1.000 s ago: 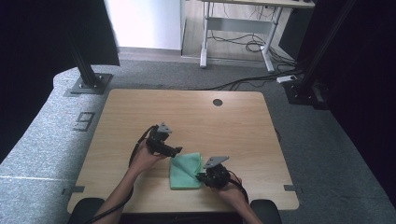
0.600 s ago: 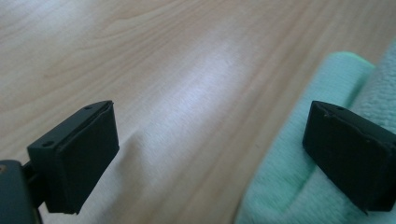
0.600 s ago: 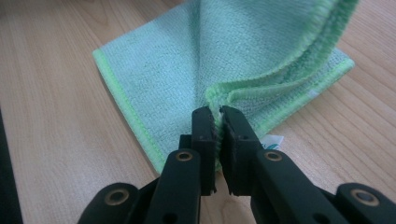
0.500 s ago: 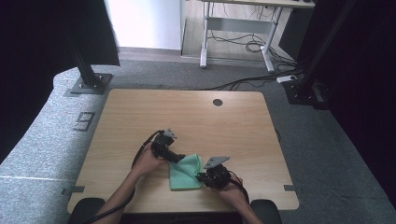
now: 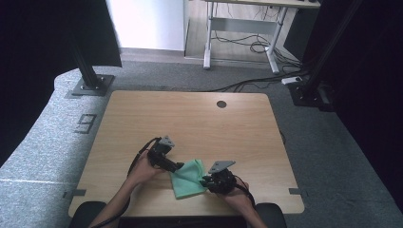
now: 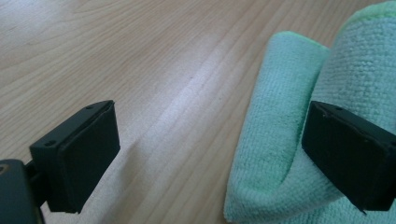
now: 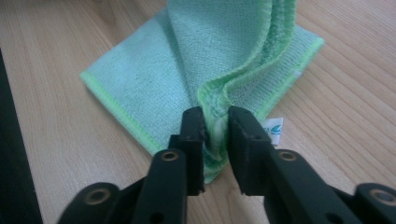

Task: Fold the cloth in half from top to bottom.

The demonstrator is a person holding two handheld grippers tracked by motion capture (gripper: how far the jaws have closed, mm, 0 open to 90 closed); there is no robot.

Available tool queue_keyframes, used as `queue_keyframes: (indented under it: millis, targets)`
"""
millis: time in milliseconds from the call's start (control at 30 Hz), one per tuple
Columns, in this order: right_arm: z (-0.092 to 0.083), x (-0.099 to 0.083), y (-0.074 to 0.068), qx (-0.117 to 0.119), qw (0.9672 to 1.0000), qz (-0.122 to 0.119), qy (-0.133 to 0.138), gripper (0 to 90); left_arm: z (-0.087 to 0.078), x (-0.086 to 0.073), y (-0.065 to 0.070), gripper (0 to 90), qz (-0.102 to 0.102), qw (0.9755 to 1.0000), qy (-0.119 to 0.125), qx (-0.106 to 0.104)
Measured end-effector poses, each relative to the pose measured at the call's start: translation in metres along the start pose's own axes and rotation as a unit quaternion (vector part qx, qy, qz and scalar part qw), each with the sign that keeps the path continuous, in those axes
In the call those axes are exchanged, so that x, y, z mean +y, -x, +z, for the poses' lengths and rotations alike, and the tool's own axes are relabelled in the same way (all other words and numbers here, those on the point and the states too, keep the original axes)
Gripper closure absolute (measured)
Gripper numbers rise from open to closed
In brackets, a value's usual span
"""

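1. In the right gripper view, the right gripper [image 7: 215, 122] has a bunched edge of the green cloth [image 7: 187, 84] between its jaws. The jaws have just been opening, and whether the pads still press on the fabric is hard to tell; the cloth fills the narrow gap.
2. A small white label [image 7: 274, 127] peeks out at about 3 o'clock from those jaws, half hidden under the cloth's hem.
3. In the left gripper view, the left gripper [image 6: 210, 154] has its jaws set wide apart, holding nothing. The right-hand jaw lies against a rolled fold of the cloth [image 6: 289, 121], covering part of it; the other hangs over bare wooden table [image 6: 140, 56]. The cloth is cut off at that view's right and bottom edges.
4. The cloth is pale mint terry with a brighter green stitched border, folded in several layers, one edge lifted into a ridge.
5. From the high view, the cloth [image 5: 186, 179] lies near the table's [image 5: 190, 114] front edge, at about 6 o'clock, between the left gripper [image 5: 178, 166] and the right gripper [image 5: 205, 181].
6. Both forearms are cut off at the bottom of the frame.
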State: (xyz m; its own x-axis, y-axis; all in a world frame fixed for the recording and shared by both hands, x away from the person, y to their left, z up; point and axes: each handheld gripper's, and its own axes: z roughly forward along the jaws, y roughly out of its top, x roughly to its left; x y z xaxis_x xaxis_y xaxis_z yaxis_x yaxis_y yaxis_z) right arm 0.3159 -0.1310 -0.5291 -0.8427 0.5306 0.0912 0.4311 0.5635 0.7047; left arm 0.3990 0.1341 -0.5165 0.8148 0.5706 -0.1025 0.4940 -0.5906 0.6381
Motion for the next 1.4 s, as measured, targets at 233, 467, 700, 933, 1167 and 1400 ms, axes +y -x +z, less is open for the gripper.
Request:
queue_keyframes:
  millis: [233, 467, 700, 933, 1167, 1400]
  targets:
    - [-0.011, -0.004, -0.001, -0.003, 1.0, 0.007, 0.006, 65.6, -0.006, -0.005, 0.008, 4.1, 0.006, 1.0, 0.007, -0.003]
    - [-0.031, 0.0, 0.001, -0.007, 0.9996, 0.01, 0.025, 59.4, -0.01, -0.01, 0.013, 4.0, 0.009, 0.9999, 0.008, -0.01]
    - [-0.038, 0.009, 0.01, -0.026, 0.9988, 0.02, 0.037, 49.1, -0.014, -0.021, 0.02, 3.9, 0.012, 0.9998, 0.003, -0.012]
    - [-0.008, 0.01, 0.013, -0.027, 0.999, 0.031, 0.018, 41.3, -0.01, -0.035, 0.025, 3.6, 0.025, 0.9993, -0.027, 0.013]
    - [0.005, 0.0, 0.005, -0.037, 0.9991, 0.017, -0.013, 36.0, -0.014, -0.032, 0.025, 2.1, 0.008, 0.9997, 0.0, 0.022]
    - [0.011, -0.003, 0.003, -0.042, 0.9988, 0.019, -0.016, 32.0, -0.009, -0.023, 0.04, 1.9, -0.002, 0.9998, 0.012, 0.013]
